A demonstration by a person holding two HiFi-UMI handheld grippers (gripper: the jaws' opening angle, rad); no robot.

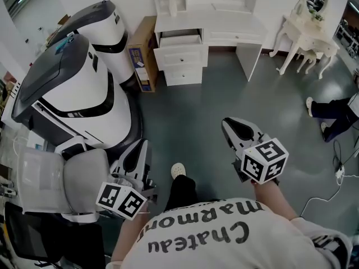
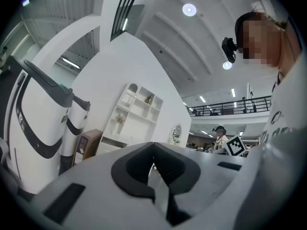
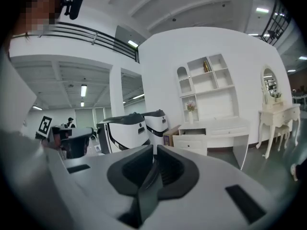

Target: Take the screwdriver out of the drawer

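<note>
A white desk (image 1: 224,24) with a stack of drawers stands against the far wall across the grey floor. Its top drawer (image 1: 178,38) is pulled open; I see no screwdriver from here. I stand well back from the desk. My left gripper (image 1: 142,144) is held low at the left, shut and empty, with its tips touching (image 2: 153,144). At the right my right gripper (image 1: 226,123) is also shut on nothing (image 3: 155,148) and points toward the desk (image 3: 216,131), whose open drawer (image 3: 192,132) shows in the right gripper view.
Two big white-and-black machines (image 1: 78,88) fill the left side, with a cardboard box (image 1: 142,60) beside the drawers. A white dressing table (image 1: 305,35) stands at the far right. Another person's legs (image 1: 336,114) and floor cables (image 1: 336,178) lie to the right. A grey chair (image 1: 50,181) is near my left.
</note>
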